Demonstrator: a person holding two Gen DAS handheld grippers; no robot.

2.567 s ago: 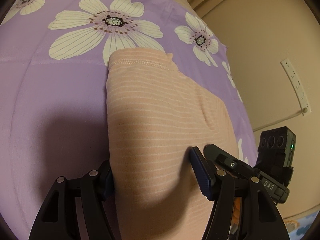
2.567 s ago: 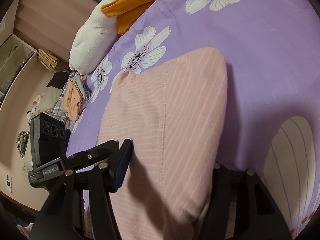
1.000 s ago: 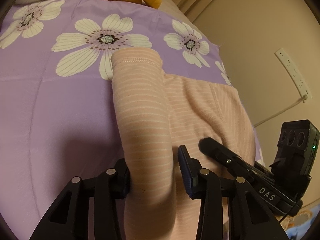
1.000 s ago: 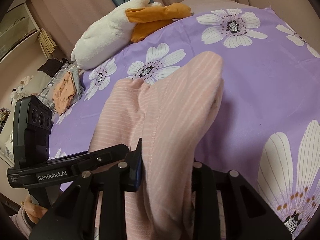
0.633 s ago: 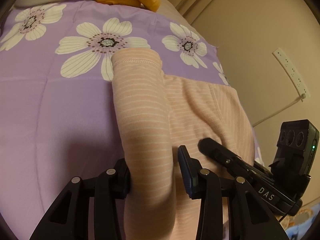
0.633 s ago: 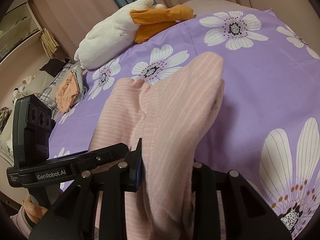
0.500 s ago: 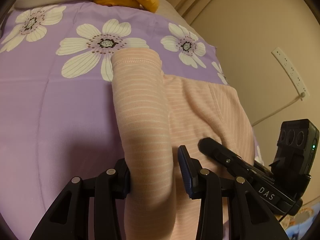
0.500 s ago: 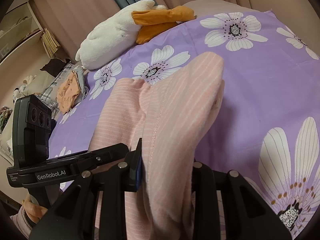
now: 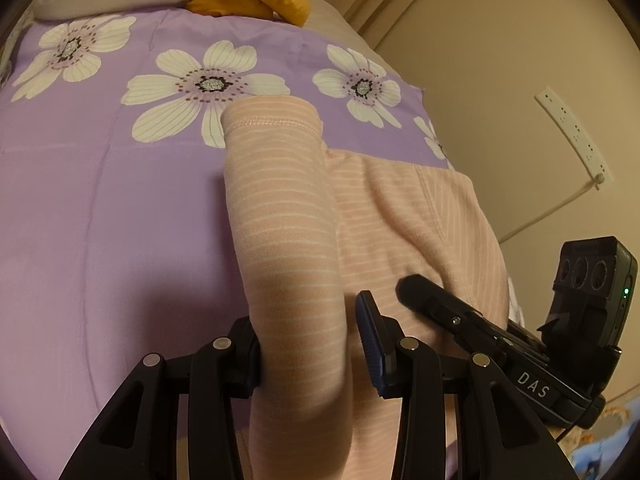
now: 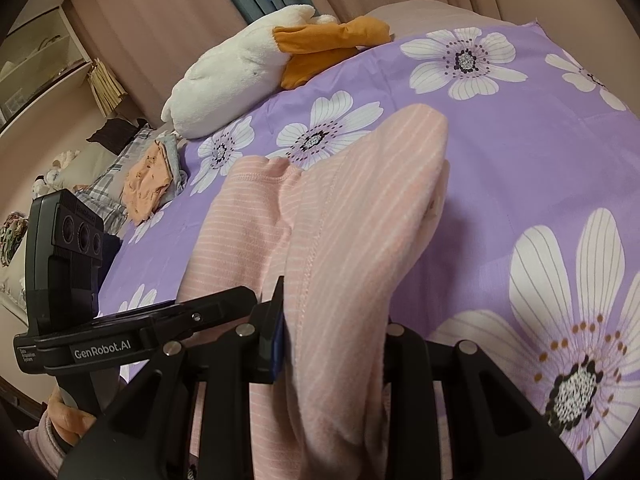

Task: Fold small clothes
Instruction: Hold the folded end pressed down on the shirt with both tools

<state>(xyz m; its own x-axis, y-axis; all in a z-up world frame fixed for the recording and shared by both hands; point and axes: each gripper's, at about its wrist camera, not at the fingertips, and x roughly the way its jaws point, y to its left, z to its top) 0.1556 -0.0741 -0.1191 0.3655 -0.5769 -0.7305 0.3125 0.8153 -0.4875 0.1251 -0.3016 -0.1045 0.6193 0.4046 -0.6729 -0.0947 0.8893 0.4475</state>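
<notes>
1. Gripping: the left gripper is clamped on the near left edge of the pink striped garment; a small gap shows at its right pad.
2. The right gripper is clenched on the near right edge, cloth bunched between its jaws.
3. The garment's far end rests on the purple floral bedspread, the near end raised.
4. Carry both edges level toward the far hem, equal tension, and release together.
</notes>
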